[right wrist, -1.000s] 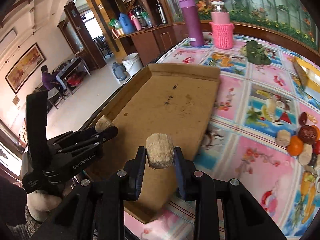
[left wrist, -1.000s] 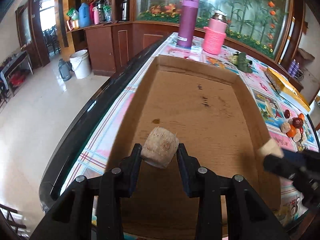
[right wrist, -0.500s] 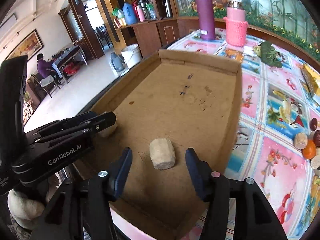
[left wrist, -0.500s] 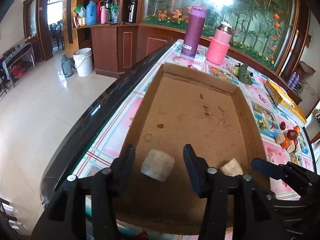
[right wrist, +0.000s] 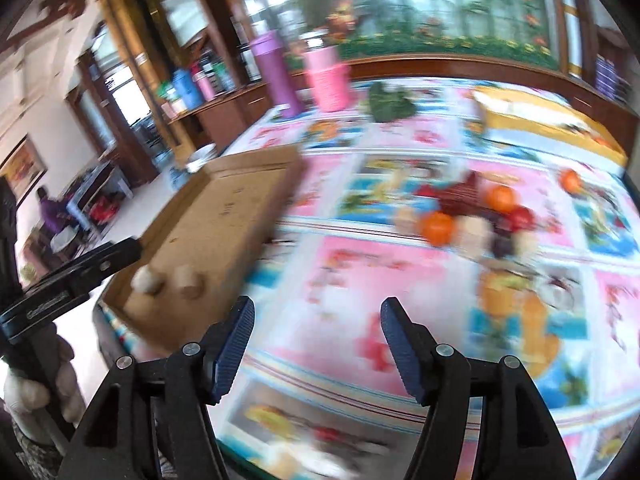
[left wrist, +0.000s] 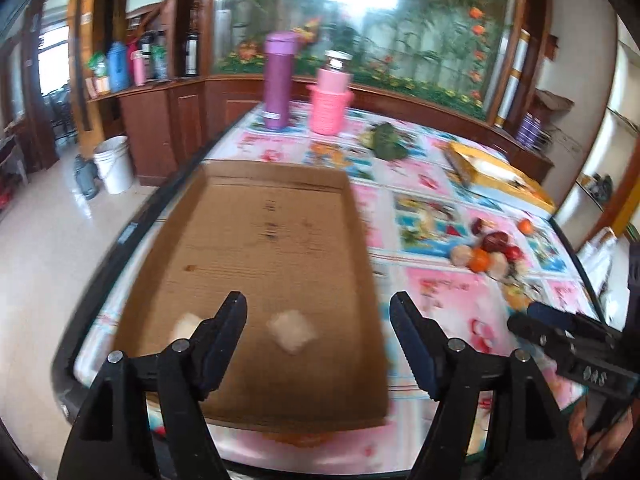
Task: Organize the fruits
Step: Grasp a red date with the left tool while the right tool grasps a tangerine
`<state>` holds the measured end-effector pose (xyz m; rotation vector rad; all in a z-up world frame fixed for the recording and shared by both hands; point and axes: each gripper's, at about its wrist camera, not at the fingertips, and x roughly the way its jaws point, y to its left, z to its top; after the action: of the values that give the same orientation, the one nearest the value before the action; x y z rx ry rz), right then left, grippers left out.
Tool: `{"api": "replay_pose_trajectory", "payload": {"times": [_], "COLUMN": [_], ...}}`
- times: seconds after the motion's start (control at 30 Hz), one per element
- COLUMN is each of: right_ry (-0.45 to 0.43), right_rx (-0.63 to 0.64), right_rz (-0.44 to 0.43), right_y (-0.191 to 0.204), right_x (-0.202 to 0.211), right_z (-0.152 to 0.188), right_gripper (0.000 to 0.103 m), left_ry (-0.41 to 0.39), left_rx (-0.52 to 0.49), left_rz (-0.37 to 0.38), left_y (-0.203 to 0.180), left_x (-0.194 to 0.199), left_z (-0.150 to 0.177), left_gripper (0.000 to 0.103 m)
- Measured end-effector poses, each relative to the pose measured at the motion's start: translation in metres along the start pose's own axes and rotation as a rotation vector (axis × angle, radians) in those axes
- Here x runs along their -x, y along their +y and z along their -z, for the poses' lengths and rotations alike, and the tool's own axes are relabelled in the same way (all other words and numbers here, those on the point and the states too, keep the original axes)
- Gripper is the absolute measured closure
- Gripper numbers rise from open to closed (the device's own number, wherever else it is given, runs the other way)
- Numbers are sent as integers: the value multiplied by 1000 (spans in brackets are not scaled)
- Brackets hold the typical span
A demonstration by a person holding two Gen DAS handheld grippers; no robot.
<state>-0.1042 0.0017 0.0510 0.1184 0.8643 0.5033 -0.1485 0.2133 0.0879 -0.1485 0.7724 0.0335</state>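
Two beige, rough-skinned fruits [left wrist: 291, 334] [left wrist: 186, 325] lie near the front of the shallow cardboard tray [left wrist: 256, 184]. My left gripper [left wrist: 319, 342] hovers over the tray's front right corner, its jaws opening with nothing between them. In the right wrist view the same two fruits [right wrist: 189, 281] [right wrist: 146, 280] sit in the tray [right wrist: 224, 208] at left. My right gripper [right wrist: 317, 346] is over the patterned tablecloth, jaws opening and empty. A heap of mixed fruit [right wrist: 472, 220] [left wrist: 490, 254], orange, red and beige, lies on the cloth ahead to the right. Both views are blurred.
A purple flask [left wrist: 277, 80] and a pink jar [left wrist: 331, 96] stand at the far end of the table. A green leafy bundle [left wrist: 386, 142] and a yellow box [left wrist: 496, 176] lie beyond the heap. The table edge drops to the floor at left, near a white bucket [left wrist: 114, 164].
Both grippers let go of their beige fruits, which now lie in the tray. Both jaws have spread wide and swung right, away from the tray toward the fruit heap.
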Motion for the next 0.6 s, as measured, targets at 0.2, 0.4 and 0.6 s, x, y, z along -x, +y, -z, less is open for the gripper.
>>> {"api": "replay_pose_trajectory", "payload": {"times": [0.2, 0.4, 0.6], "right_ry": [-47, -54, -44], "right_rx": [-145, -228, -273], "right_rz": [111, 126, 139], "right_y": [-83, -131, -165], "right_x": [31, 34, 27], "right_z": [4, 4, -9], "right_gripper": [33, 33, 33], "left_ry": [73, 114, 117], "left_rx": [-117, -178, -229], "left_rz": [99, 126, 146], "left_y": [-67, -111, -150], "left_x": [-28, -62, -101], "left_z": [6, -6, -35], "left_gripper": [30, 30, 30]}}
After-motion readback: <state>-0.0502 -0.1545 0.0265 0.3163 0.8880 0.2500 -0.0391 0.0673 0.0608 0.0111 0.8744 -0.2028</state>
